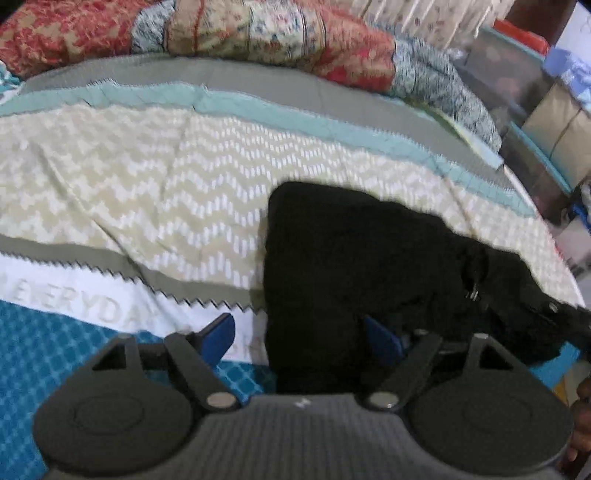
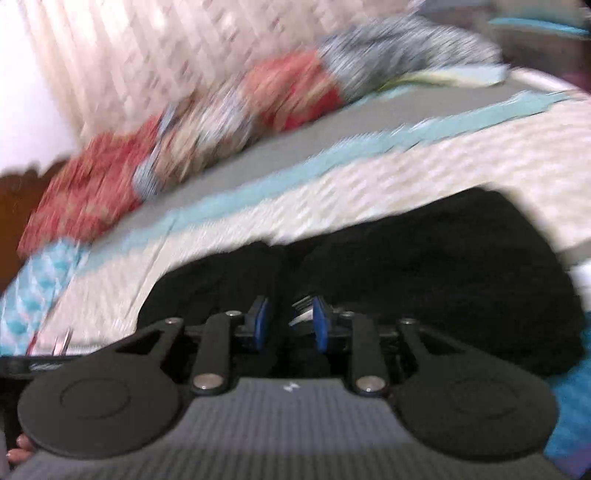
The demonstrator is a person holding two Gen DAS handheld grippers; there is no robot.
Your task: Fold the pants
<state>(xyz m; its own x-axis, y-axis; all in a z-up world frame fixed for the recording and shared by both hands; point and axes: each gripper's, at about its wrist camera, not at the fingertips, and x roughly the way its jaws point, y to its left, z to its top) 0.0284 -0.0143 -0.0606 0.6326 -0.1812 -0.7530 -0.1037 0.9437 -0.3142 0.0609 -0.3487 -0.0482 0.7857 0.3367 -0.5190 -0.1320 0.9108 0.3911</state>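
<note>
Striped bedspread [image 1: 155,173] carries black pants [image 1: 351,258]. Left gripper [image 1: 303,332] is spread, cloth over its right pad; right gripper [image 2: 290,321] is half-closed, grip unclear.

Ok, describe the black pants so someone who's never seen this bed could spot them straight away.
Find the bedspread with cream zigzags and teal bands. On its near right part, in front of the patchwork quilt, lies a bunched heap: the black pants. It is the only plain black thing among patterned fabrics.
</note>
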